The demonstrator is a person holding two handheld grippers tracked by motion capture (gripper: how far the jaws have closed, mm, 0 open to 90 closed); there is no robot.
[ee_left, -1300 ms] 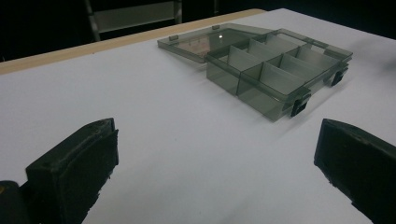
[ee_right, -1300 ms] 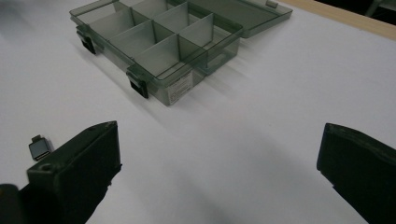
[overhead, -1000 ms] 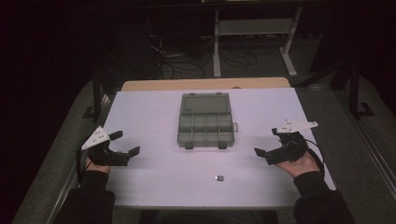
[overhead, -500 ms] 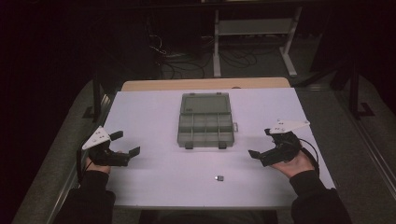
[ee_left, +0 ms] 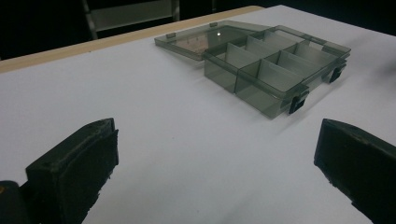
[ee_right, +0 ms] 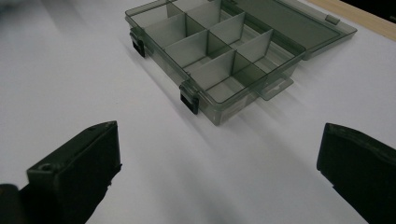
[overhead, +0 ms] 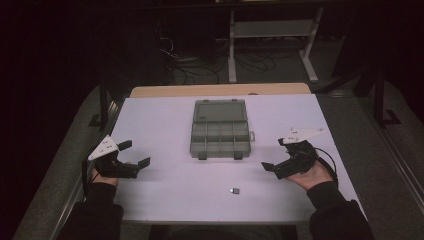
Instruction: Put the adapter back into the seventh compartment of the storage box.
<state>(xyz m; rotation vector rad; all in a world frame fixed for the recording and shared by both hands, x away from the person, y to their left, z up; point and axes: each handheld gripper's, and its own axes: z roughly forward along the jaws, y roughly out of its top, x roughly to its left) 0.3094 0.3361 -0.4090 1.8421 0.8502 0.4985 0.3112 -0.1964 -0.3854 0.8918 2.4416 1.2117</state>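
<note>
Two claws are in my hands, both spread wide and holding nothing: the left claw (overhead: 134, 154) sits low at the left side of the white table (overhead: 160, 125), the right claw (overhead: 281, 155) at the right side, each angled inward toward the middle. Between them, toward the far half of the table, lies the smoky clear organizer box (overhead: 220, 128). Its lid (overhead: 220, 109) is folded flat open on the far side, so the whole thing runs lengthwise away from me, with the two dark latches (overhead: 202, 156) on the near edge pointing at me. From the left gripper view the compartments (ee_left: 275, 65) look bare, with thin dividers standing upright; the right gripper view shows the same (ee_right: 219, 51), nothing lying in any cell I can see. A small dark part (overhead: 234, 190) rests alone on the table near my edge, well apart from the box and somewhat closer to my right claw. I can read no writing anywhere.
</note>
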